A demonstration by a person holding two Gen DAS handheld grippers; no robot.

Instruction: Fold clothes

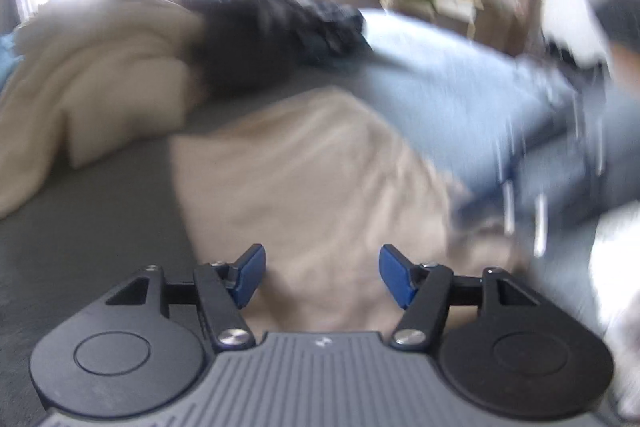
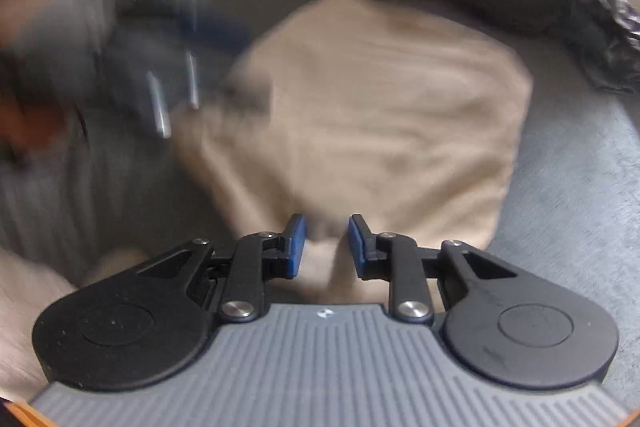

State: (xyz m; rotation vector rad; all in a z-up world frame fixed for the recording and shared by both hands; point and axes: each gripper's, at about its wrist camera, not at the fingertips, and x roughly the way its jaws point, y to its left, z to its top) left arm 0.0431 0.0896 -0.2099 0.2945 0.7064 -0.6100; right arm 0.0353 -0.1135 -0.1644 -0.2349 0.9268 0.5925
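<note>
Beige garment (image 2: 372,115) on grey bedding (image 2: 580,187) (blue-padded tongs (image 2: 326,247))

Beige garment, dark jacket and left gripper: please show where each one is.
beige garment (image 2: 372,115), right wrist view, its flat middle.
dark jacket (image 1: 256,39), left wrist view, its bunched middle.
left gripper (image 1: 322,275), left wrist view, between its open fingertips.

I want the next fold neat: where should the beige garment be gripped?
Probably its near edge, from the person's side: the beige garment lies flat on the grey surface, its hem between the right hand-held gripper's open jaws. Blur hides finer detail.
</note>
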